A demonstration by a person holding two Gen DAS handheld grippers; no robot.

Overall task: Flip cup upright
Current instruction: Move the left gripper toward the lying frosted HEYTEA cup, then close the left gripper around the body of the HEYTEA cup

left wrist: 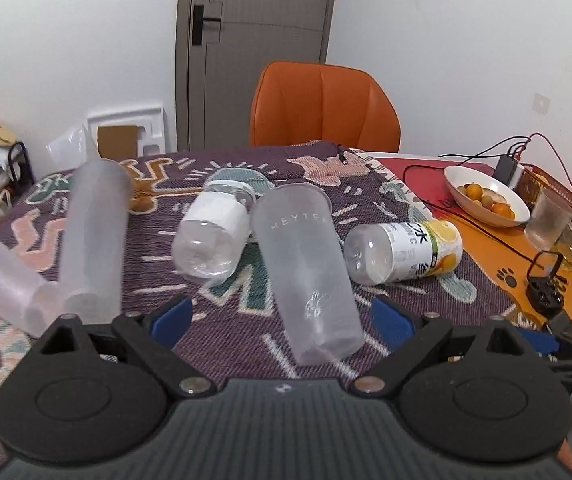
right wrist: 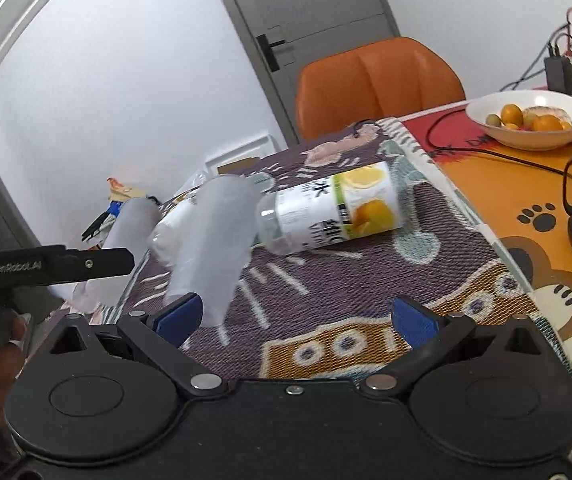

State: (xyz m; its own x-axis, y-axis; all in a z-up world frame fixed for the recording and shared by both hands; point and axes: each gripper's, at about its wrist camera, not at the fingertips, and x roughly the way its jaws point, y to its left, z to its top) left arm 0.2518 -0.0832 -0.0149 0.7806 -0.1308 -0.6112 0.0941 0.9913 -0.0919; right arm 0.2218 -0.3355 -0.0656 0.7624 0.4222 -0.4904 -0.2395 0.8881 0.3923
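Lying toppled, cup (left wrist: pixel 305 272) between spread left hand-held gripper (left wrist: pixel 282 318) (untouched)

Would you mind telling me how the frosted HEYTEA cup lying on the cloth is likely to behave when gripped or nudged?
The HEYTEA cup looks empty and thin-walled, so it is probably light and may flex if squeezed hard. Lying on its side, tapered, it would likely roll in a curve rather than straight. The woven tablecloth may damp that; the smooth plastic could slip.
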